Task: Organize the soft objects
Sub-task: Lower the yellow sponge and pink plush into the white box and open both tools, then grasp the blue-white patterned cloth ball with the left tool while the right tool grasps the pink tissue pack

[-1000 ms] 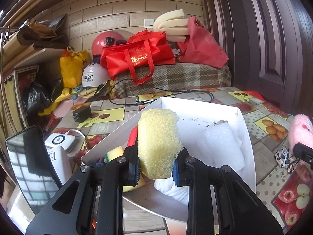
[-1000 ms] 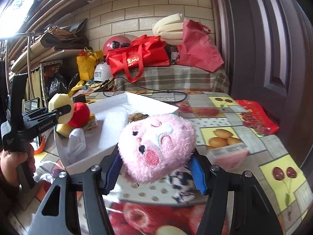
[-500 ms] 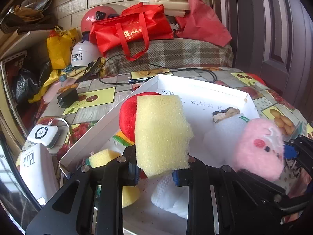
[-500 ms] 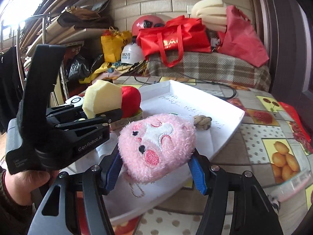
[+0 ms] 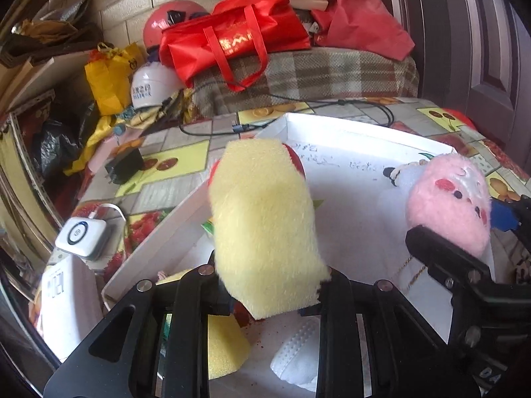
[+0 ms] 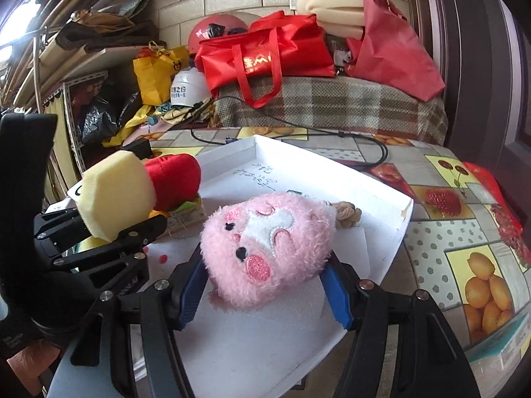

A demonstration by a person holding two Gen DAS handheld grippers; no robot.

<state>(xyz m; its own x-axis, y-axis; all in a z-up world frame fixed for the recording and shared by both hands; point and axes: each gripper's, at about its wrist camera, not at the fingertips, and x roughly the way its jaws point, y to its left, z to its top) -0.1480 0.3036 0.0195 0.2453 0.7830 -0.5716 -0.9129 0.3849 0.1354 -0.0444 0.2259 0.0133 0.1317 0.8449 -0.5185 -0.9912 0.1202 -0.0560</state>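
My left tongs [image 5: 265, 301] are clamped hard on the yellow sponge block [image 5: 265, 229], squeezing its lower end so the rest stands up out of the jaws, over the left side of the white tray [image 6: 381, 189]. I take it I am carrying it there to drop among the soft things already gathered: a red plush piece [image 6: 172, 179] against the tray's left edge, a second yellow sponge [image 5: 225, 345] and a white padded item [image 5: 295, 361] near the tray's front edge.

My right tongs [image 6: 265, 295] are opening around the pink plush toy [image 6: 265, 245]. The toy sits between the blue pads [image 6: 338, 295], which no longer seem to press its sides, and its underside looks settled on the tray floor, towards the tray's right edge. I judge this is the release, with the toy laid face-up just in front of a small brown knotted thing [image 6: 348, 215].

The tray lies on the fruit-patterned counter [image 6: 464, 232], with a black cable [image 6: 375, 146] beyond its far edge.
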